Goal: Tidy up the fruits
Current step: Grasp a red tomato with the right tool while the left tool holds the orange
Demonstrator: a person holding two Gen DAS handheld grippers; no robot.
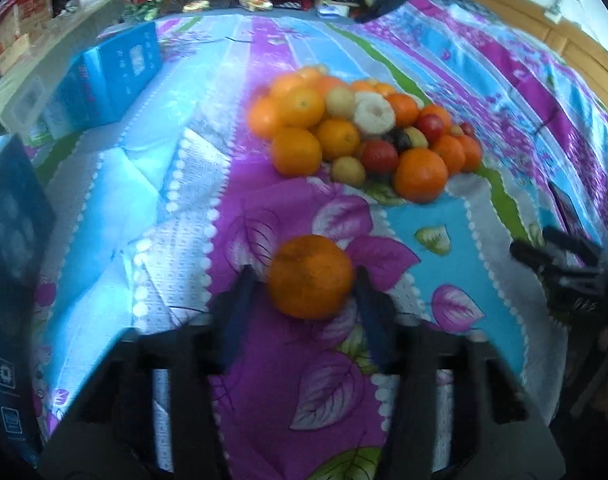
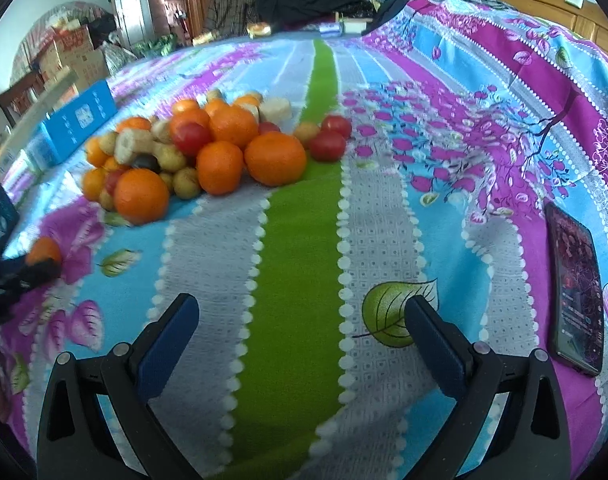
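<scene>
A pile of fruit [image 1: 363, 132] lies on the flowered bedsheet: oranges, red tomatoes, small yellow fruits, pale corn-like pieces and a dark plum. The pile also shows in the right wrist view [image 2: 208, 148]. My left gripper [image 1: 304, 276] is shut on one orange [image 1: 309, 276], held between its blue pads away from the pile. That orange shows at the left edge of the right wrist view [image 2: 44, 251]. My right gripper [image 2: 302, 308] is open and empty, low over the green stripe in front of the pile; it appears at the right of the left wrist view [image 1: 559, 256].
A blue box [image 1: 108, 80] and a dark box [image 1: 8, 240] stand left of the pile. A black phone [image 2: 575, 288] lies on the sheet at the right. Clothes and clutter sit at the bed's far end; a wooden headboard [image 2: 563, 8] runs along the right.
</scene>
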